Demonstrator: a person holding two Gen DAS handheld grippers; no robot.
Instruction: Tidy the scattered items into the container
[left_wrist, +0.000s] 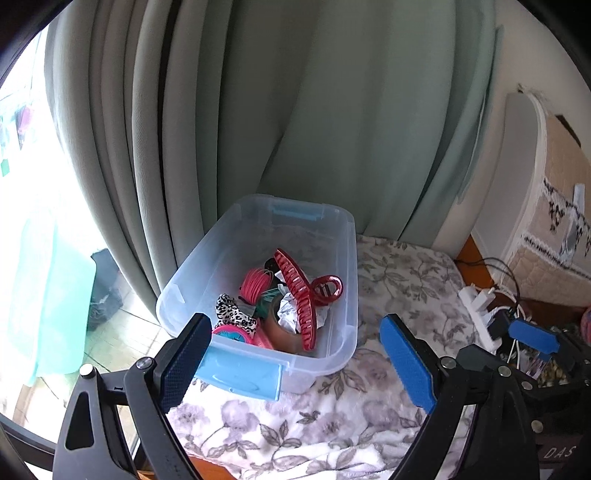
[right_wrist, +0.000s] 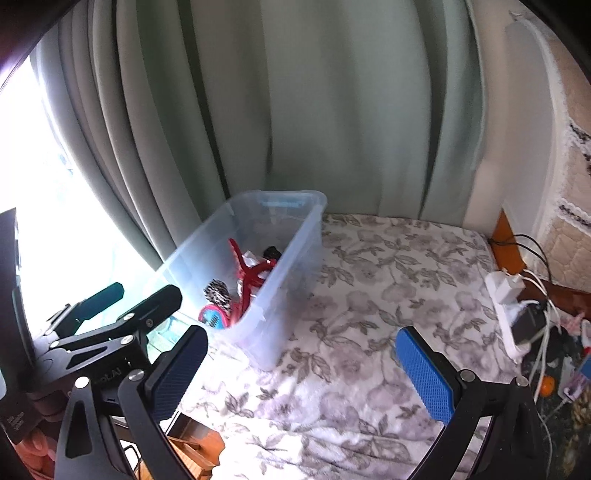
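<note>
1. Bin (left_wrist: 258, 236), clear plastic with blue latches, sat at the left edge of the flowered blanket (left_wrist: 388, 280), its far end against the curtain (left_wrist: 295, 110).
2. Inside lay a red claw clip (left_wrist: 299, 299) on top, a pink coil (left_wrist: 255, 282), a spotted scrunchie (left_wrist: 236, 314), a tape roll (left_wrist: 282, 328) stuffed with crumpled white paper, and a round pink-and-blue item (left_wrist: 232, 336) at the near end.
3. Left gripper (left_wrist: 295, 363) hovered just before the bin's near latch (left_wrist: 240, 373), fingers wide apart and holding nothing; its dark pad (left_wrist: 184, 362) overlapped the bin's near left corner in view.
4. Right gripper (right_wrist: 301, 376) hung over the blanket's near middle, to the right of the bin, fingers spread and empty.
5. Blanket around the bin carried no loose items in either view.
6. A white power strip (right_wrist: 508, 306) with plugs and cables lay off the blanket's right edge, beside a quilted headboard (left_wrist: 554, 206).
7. Curtain folds crowded the bin's left and far sides; bright window light washed out the left.
</note>
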